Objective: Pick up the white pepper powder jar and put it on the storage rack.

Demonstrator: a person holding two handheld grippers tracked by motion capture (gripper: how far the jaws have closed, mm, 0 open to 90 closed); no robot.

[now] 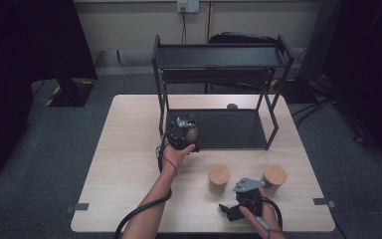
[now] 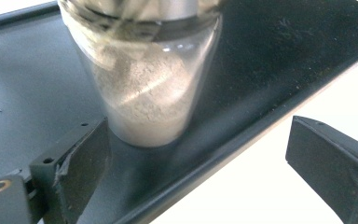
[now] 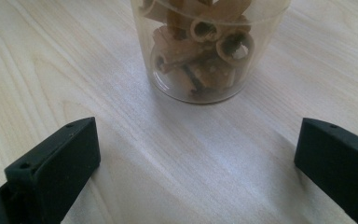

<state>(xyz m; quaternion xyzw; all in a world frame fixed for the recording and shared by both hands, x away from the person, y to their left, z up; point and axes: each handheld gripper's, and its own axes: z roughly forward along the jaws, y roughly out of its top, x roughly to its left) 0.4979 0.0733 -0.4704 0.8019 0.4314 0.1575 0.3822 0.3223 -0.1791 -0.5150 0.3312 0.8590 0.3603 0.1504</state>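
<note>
— Three jars are being dealt with, it seems. How far is the work being judged to be?

— One powder jar (image 2: 144, 88) is being stood on the rack (image 1: 219, 129)'s lower shelf, near its front left corner. The left gripper (image 1: 181, 135) is being held just before it, its fingers (image 2: 74, 158) spread wide; the jar is being seen beyond them, with nothing being gripped.

— And the other two?

— Both are being left on the bench (image 1: 129, 164), in front of the rack: a wooden-lidded jar (image 1: 218, 178) and a second one (image 1: 274, 176), a little apart. The right gripper (image 1: 236, 209) is being held near the bench's front edge with its fingers (image 3: 56, 163) wide open on nothing, facing a clear jar of curled brown pieces.

— So roughly a third is being counted as done?

— That is being judged so; two jars are being awaited by the shelf.
</note>
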